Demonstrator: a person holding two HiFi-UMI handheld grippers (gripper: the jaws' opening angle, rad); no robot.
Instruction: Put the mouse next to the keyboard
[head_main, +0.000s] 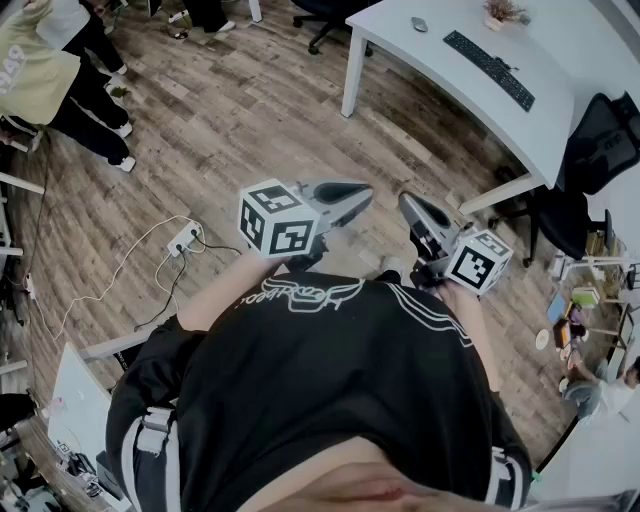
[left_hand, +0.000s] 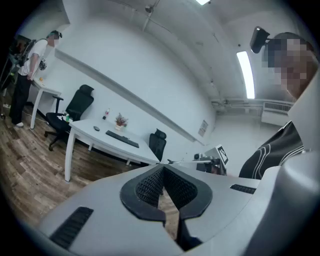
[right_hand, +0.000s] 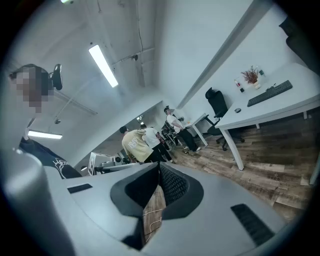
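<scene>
The left gripper (head_main: 362, 193) and right gripper (head_main: 407, 203) hang at the person's waist, jaws pressed together on nothing. The mouse (head_main: 419, 24) lies untouched on the far white desk (head_main: 400, 60), apart from the keyboard (head_main: 488, 68); the task seems unstarted.

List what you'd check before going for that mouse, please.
1. Mouse found: ok, on the desk, apart from the keyboard.
2. Room beside keyboard: ok, bare desk there.
3. Left gripper empty: ok, shut on nothing.
4. Right gripper empty: ok, shut on nothing.
5. Jaws open for grabbing: not ok.
6. Desk within reach: not ok, floor lies between.
</scene>
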